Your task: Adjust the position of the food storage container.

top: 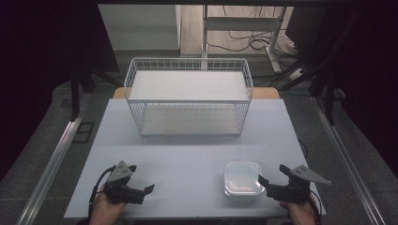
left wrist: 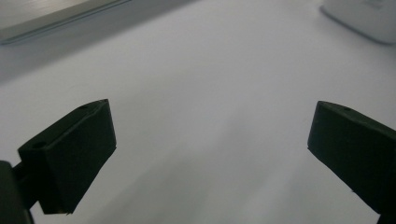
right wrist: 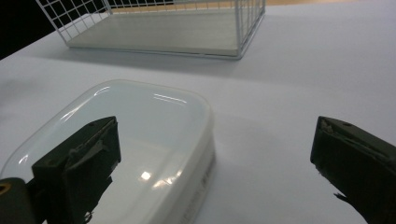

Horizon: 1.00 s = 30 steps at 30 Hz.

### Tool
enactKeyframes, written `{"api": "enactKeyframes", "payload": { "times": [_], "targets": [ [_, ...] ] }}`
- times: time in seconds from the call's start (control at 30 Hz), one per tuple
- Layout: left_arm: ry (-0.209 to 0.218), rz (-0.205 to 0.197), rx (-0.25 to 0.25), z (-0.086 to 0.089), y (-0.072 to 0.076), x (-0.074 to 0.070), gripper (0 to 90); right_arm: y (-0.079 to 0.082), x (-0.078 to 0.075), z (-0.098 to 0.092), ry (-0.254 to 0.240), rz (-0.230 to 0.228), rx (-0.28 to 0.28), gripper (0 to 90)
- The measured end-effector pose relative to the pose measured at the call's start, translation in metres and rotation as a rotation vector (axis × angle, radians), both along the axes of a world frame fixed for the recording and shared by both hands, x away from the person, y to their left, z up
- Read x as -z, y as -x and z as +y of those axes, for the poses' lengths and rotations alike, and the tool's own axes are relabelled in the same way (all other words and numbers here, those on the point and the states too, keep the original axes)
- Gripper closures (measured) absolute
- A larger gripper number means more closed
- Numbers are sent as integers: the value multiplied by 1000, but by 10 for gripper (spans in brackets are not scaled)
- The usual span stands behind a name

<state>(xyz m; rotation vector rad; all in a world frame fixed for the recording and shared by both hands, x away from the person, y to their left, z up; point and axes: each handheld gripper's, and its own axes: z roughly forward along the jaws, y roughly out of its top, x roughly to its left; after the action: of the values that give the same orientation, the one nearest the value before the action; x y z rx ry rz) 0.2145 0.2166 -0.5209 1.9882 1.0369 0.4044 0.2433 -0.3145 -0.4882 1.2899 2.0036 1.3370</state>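
**Hovering beside the lidded white container, both sets of fingers wide apart**

Resting near the front right of the pale worktop [top: 187, 154], the white lidded plastic container [top: 242, 178] sits flat, a rounded square with a glossy lid. The right gripper [top: 268, 183] is held in a hand [top: 300, 212] at the front right corner, and it points leftward at the container's right side. In the high view its fingers [top: 263, 180] lie just beside that edge; whether they touch it cannot be told from there.

In the right gripper view the fingers stand wide apart and grip nothing. The left one [right wrist: 77, 168] hangs in front of the container's lid [right wrist: 140, 140], while the right one [right wrist: 355, 158] is over bare worktop, well clear of the box. The container's near corner therefore lies toward the left side of the gap rather than centred in it.

The left gripper [top: 141, 190], held in the other hand [top: 105, 208] at the front left, points rightward across the worktop, well apart from the container. Its fingers [left wrist: 70, 154] are likewise spread wide with only bare surface between them; a corner of the container [left wrist: 364, 18] shows far off at the upper right.

Behind, toward the far edge of the worktop, stands a white wire rack [top: 187, 96] with two shelves.
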Motion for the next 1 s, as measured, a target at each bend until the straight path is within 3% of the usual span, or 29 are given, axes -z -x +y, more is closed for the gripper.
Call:
{"api": "enactKeyframes", "payload": {
  "times": [0.1, 0.13, 0.17, 0.3, 0.33, 0.43, 0.57, 0.7, 1.0],
  "targets": [
    [-1, 5, -16, 6, 2, 2, 7, 1, 0, -5, -5, 22, -16, 18],
    [14, 17, -27, 10, 2, 4, 7, 0, 0, -9, 2, 52, -22, 20],
    [26, 23, -29, 12, 2, 4, 7, 0, 0, -10, 16, 51, -13, 23],
    [59, 37, -14, 12, 0, 5, 8, 1, -2, -11, 39, 40, 7, 23],
    [58, 47, -3, 11, 0, 5, 8, 0, -2, -12, 46, 56, -23, 21],
    [51, 53, 11, 8, -1, 6, 9, 0, 0, -11, 79, 82, -26, 25],
    [56, 58, 13, 7, -1, 7, 9, -1, 0, -12, 72, 105, -57, 24],
    [64, 61, 13, 8, -2, 8, 9, -1, -2, -11, 75, 102, -53, 11],
    [67, 71, 15, 8, -3, 9, 8, -5, -5, -14, 32, 151, 6, 0]
  ]
}}
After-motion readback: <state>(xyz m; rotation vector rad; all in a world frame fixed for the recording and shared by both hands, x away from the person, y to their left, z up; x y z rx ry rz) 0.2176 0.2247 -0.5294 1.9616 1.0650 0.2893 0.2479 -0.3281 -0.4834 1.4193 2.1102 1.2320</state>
